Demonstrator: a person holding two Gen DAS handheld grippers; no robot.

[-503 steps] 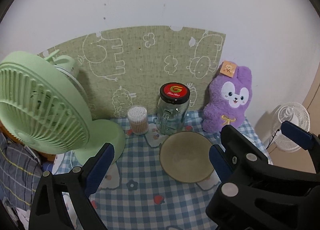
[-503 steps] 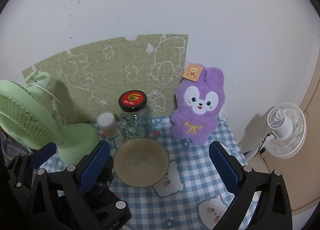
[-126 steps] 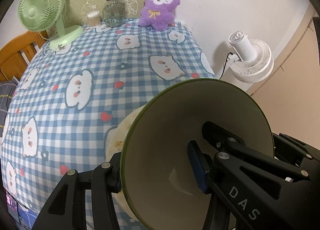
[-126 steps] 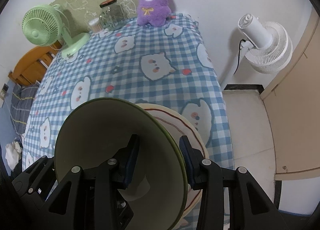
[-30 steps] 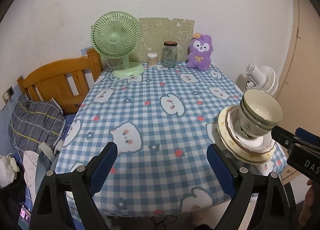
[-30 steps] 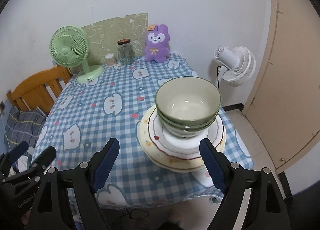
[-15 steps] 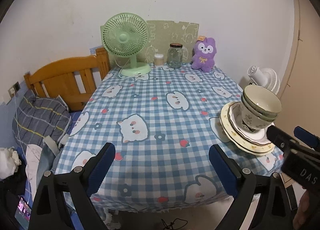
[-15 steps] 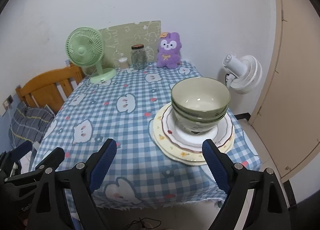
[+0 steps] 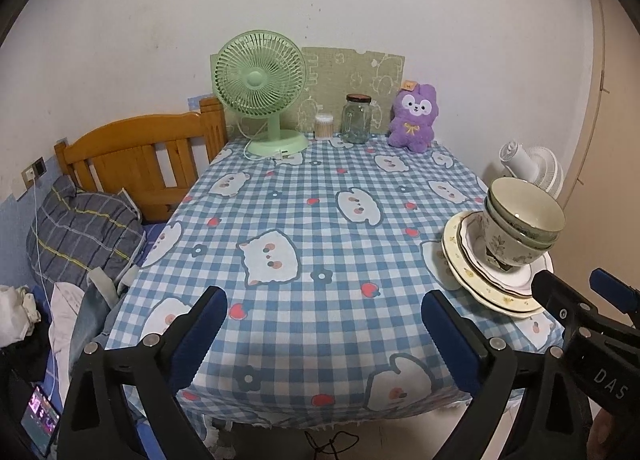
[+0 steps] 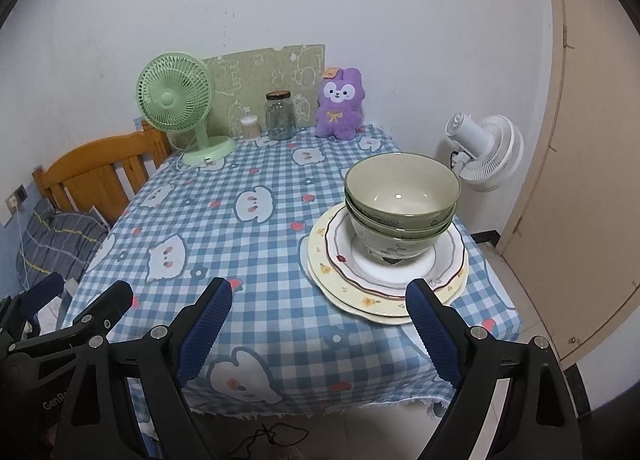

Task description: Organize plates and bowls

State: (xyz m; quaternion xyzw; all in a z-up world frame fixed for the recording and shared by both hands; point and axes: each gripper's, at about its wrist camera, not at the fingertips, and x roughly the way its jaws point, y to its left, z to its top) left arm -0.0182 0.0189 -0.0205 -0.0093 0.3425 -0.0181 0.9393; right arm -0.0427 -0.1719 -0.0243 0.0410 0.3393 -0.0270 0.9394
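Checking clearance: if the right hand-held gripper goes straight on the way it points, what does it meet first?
Probably the tablecloth, near the table's front edge just left of the plates. The right hand-held gripper is open and empty, and nothing stands between its fingers. Depth is unclear; its right finger could clip the plates' rim.

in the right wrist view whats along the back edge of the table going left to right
green fan → cotton swab jar → glass jar → purple plush bunny
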